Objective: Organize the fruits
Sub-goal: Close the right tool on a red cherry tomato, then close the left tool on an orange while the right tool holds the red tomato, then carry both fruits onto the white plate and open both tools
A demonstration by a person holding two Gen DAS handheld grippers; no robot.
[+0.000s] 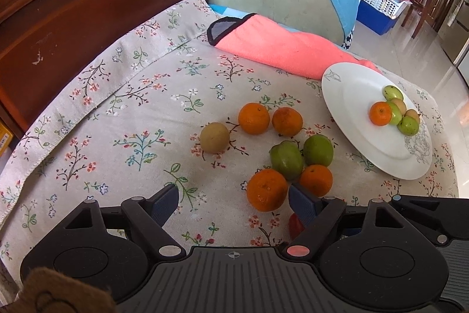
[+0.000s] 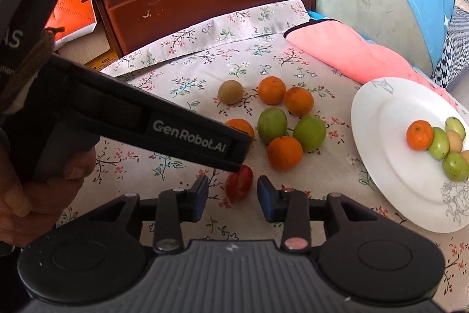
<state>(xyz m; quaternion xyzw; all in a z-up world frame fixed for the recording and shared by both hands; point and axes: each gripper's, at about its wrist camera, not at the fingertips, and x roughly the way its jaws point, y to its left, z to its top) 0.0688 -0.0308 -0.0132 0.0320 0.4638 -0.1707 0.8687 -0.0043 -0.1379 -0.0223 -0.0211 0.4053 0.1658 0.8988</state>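
The red tomato is seen on the floral cloth just ahead of the right tool, between its spread pads untouched, long axis pointing away, the white plate lying to the right.

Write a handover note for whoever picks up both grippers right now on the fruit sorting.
Left gripper: fingers wide open, nothing held, low over the cloth beside the nearest orange.
Right gripper: fingers open around the small red tomato, not pressing it; it lies on the cloth.
Done: the white plate holds one orange and several small green and tan fruits.
Left: on the floral tablecloth remain four oranges, two green fruits, one brownish round fruit and the tomato. Close on the tomato first, then carry it over.
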